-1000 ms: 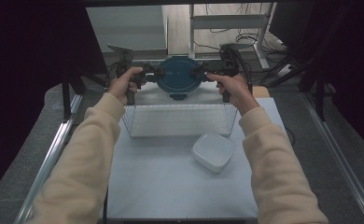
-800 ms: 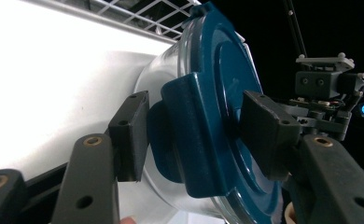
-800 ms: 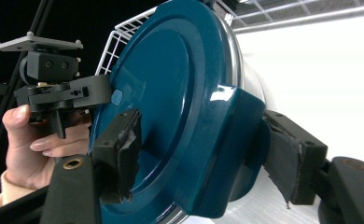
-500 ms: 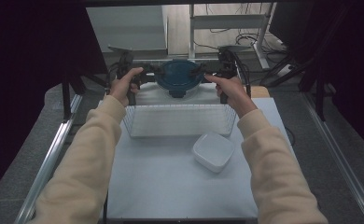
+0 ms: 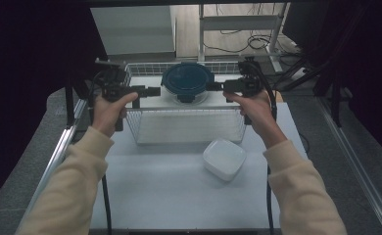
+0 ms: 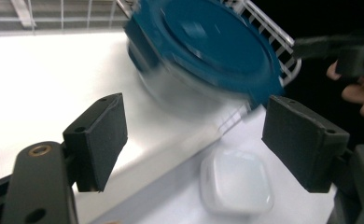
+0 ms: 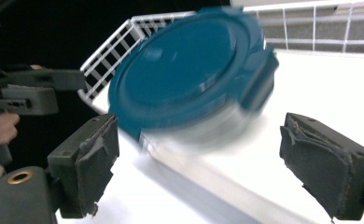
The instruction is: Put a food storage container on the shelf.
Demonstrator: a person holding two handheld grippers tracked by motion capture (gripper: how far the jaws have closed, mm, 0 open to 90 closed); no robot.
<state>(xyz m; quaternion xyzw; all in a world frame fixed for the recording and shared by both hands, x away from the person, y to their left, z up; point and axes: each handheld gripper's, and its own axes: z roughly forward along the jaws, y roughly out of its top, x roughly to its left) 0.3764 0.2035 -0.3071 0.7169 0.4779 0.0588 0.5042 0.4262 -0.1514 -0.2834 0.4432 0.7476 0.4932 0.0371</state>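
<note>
A round clear container with a dark blue lid point(image 5: 186, 81) sits in the white wire basket point(image 5: 184, 125), near its back wall. My left gripper point(image 5: 150, 91) hangs open just left of the container, apart from it. On the other side my right gripper point(image 5: 213, 86) is also open and clear of the lid. Both pairs of jaws have just been opening, with nothing between them. In the left gripper view the blue lid point(image 6: 208, 46) lies beyond the wide-set left gripper point(image 6: 201, 140). The right gripper view shows the lid point(image 7: 189, 70) ahead of the spread right gripper point(image 7: 208, 163).
A white square lidded box point(image 5: 224, 159) rests on the white table point(image 5: 169, 196) in front of the basket's right corner, seen also as the box point(image 6: 236, 182). A metal rail point(image 5: 57, 156) runs along the table's left side. Shelving and cables stand behind the basket.
Both grippers have let go of the blue-lidded container and drawn apart sideways, left one leftward, right one rightward. Their jaws opened. The container stays in the basket.
</note>
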